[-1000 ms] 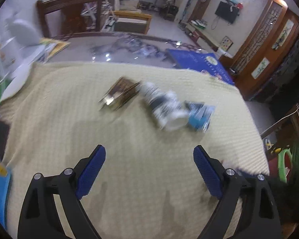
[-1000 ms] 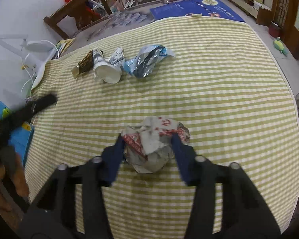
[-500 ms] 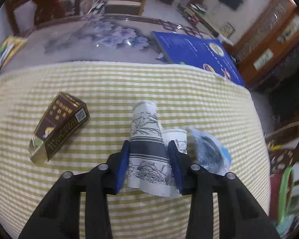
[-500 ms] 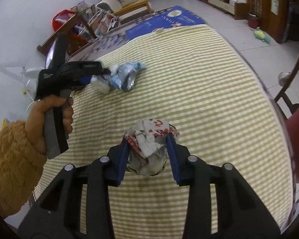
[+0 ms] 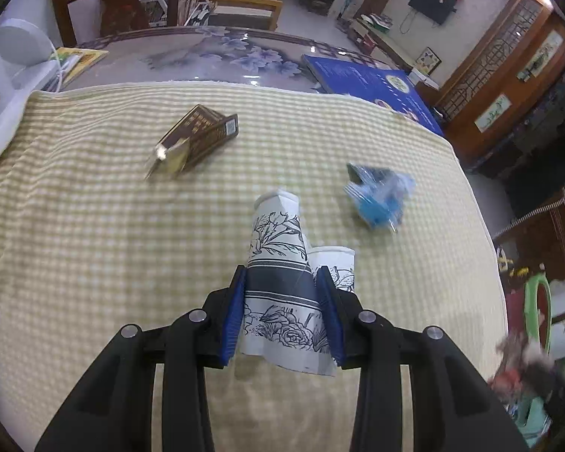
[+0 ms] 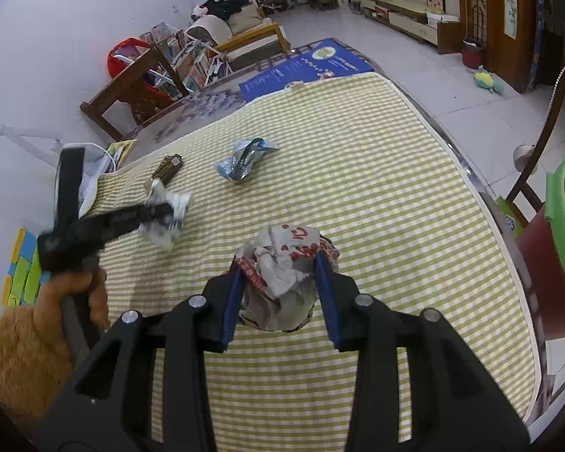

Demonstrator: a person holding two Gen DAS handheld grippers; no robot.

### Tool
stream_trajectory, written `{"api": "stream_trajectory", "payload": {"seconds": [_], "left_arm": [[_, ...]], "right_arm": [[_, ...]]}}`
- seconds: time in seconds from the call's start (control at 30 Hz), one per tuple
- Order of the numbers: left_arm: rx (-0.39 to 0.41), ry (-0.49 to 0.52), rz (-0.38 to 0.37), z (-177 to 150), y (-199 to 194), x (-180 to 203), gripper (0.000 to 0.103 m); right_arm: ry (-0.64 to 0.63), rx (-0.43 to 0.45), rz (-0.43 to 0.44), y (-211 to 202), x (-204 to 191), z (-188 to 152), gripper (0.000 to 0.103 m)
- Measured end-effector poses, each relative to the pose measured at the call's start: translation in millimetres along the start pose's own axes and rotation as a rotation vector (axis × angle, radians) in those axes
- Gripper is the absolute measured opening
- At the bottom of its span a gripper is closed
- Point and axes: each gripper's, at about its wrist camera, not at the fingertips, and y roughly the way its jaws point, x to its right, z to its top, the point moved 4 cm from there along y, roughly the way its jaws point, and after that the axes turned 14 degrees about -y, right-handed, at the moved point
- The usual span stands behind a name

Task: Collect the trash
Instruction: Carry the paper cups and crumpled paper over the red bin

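My left gripper [image 5: 280, 277] is shut on crushed white paper cups with black flower print [image 5: 282, 263] and holds them above the checked cloth. My right gripper [image 6: 278, 263] is shut on a crumpled paper ball with red print [image 6: 282, 263], also lifted. On the cloth lie a brown cigarette box [image 5: 196, 139] and a blue foil wrapper [image 5: 376, 196]; both show in the right wrist view, the box [image 6: 167, 167] and the wrapper [image 6: 245, 158]. The left gripper with the cups [image 6: 165, 213] shows blurred at the left of the right wrist view.
A green-rimmed red bin [image 6: 563, 241] stands beside the table at the right. A blue poster [image 5: 373, 86] and a white lamp [image 5: 19, 49] lie at the table's far side. Wooden chairs [image 5: 113, 3] stand behind.
My left gripper closed on the paper cups and lifted them away from the wrapper and box. My right gripper kept the paper ball and moved toward the right edge.
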Motion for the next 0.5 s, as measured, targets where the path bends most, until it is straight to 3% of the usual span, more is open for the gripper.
{"api": "stream_trajectory", "payload": {"seconds": [0.27,0.5], "left_arm": [[0.040,0.086,-0.028,-37,-44,7,0.035],[-0.016,0.101,-0.012,-66,-37,6,0.035]], "right_arm": [[-0.039,0.027,0.012,-16,-11,0,0.036],[-0.037,0.022,0.007,-23,-8,-7,0.036]]}}
